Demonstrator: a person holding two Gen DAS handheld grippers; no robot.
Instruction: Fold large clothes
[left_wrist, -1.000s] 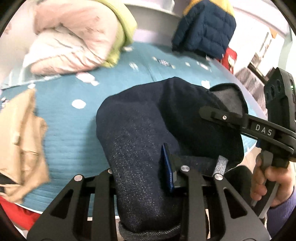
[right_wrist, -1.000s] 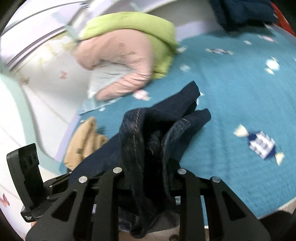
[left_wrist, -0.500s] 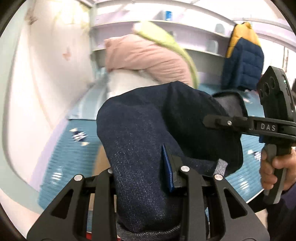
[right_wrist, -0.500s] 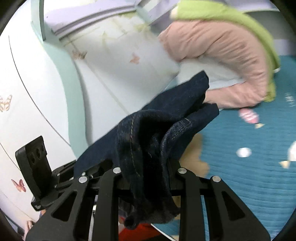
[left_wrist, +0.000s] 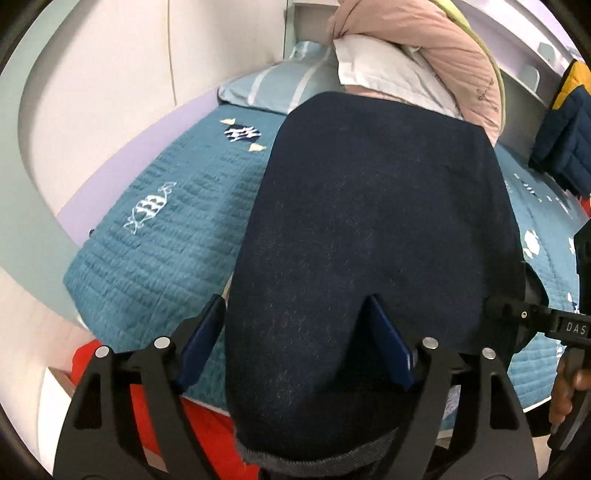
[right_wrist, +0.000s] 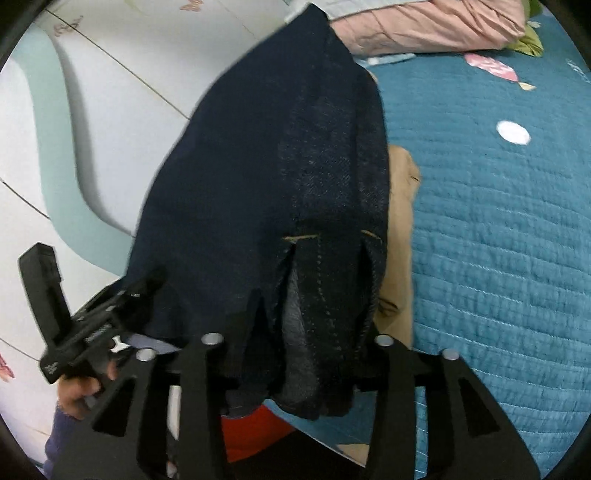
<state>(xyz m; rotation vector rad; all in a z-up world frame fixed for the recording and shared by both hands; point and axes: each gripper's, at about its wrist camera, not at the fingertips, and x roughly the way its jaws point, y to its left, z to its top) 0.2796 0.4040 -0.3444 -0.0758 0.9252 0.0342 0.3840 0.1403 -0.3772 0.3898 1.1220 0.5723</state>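
Heavy, limp dark denim jeans drape over both wide-spread tools, left and right; the thick waistband seems the surest hold.

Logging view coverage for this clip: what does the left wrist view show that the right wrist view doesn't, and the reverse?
Left wrist only: striped pillow at the bed's head, navy-and-yellow puffer jacket at far right. Right wrist only: tan garment lying on the bed beside the jeans, wall with a mint wave stripe. Both: dark jeans draped over open jaws, teal quilted bedspread, pink duvet, and something red below the bed's edge.
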